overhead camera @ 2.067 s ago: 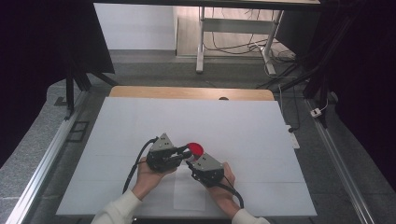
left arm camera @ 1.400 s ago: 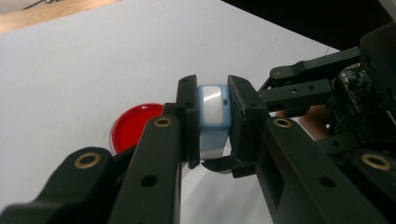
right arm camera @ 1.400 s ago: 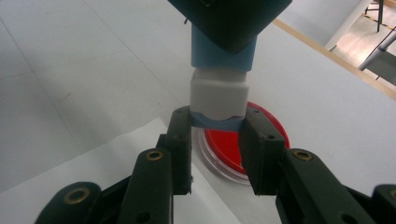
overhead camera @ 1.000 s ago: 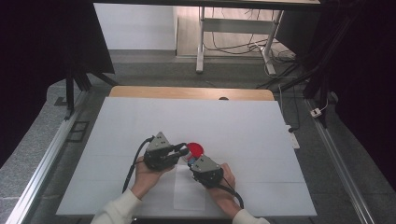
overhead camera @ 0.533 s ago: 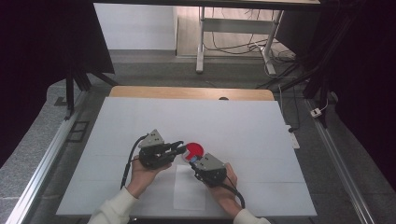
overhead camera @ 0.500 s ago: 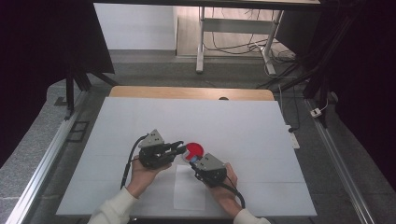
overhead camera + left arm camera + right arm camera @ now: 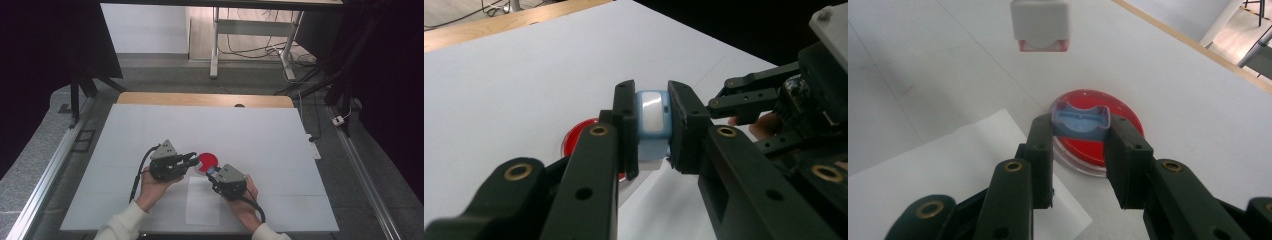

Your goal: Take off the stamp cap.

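Blue piece: a small light-blue plastic piece (image 7: 1081, 123) sits between the right gripper's black jaws, directly over the red disc; in the left gripper view a light-blue piece (image 7: 651, 120) with a pale glossy face sits between that gripper's jaws too. Whether these are one piece or two, I cannot tell.
Red disc: a round red disc (image 7: 208, 161) with a clear rim lies on the white table (image 7: 260, 135), near its middle, between the two gripper tips.
White paper: a sheet (image 7: 202, 205) lies flat on the table just near of the disc, between the two hands.
White block: in the right gripper view a small white block (image 7: 1040, 24) with a red underside appears beyond the disc; what it is stays unclear.
Left hand: the left hand (image 7: 152, 185) comes in from the near-left, a white sleeve at the wrist, gripper pointing right toward the disc.
Right hand: the right hand (image 7: 243, 202) comes in from the near-right, gripper pointing far-left toward the disc.
Left gripper: the left gripper (image 7: 651, 132) has its jaws drawn narrow, pressed on both sides of the blue piece.
Right gripper: the right gripper (image 7: 1080, 145) has its jaws narrow, flanking the blue piece and touching its sides just above the disc.
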Tool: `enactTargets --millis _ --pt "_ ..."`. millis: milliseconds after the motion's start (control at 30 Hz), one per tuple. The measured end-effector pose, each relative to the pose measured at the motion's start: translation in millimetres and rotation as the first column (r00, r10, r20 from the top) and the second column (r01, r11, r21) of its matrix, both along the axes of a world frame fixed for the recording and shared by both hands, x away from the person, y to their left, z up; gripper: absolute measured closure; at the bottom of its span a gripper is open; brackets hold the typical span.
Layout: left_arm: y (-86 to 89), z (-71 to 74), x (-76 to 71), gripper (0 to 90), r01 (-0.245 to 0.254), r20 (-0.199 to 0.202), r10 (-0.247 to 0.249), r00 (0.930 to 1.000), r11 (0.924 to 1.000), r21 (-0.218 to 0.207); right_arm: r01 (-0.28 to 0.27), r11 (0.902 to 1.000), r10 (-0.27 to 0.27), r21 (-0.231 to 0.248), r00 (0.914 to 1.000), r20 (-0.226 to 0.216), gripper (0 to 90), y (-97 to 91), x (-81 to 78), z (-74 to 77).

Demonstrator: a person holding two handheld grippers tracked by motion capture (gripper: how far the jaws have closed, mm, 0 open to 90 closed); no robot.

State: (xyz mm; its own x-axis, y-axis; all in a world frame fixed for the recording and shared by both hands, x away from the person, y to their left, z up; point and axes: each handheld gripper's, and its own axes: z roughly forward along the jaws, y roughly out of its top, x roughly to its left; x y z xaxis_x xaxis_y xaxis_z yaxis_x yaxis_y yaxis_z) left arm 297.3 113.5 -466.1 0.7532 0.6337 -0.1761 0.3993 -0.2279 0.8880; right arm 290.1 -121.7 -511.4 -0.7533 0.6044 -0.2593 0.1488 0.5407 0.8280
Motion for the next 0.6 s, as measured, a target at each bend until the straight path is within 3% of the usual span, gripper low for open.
enactTargets --millis 600 --pt "2.6 -0.2 1.1 75.1 -0.005 0.003 0.005 1.0 0.9999 0.01 0.022 0.9996 -0.022 0.016 0.9996 -0.016 65.4 -45.1 -0.7 2.4"
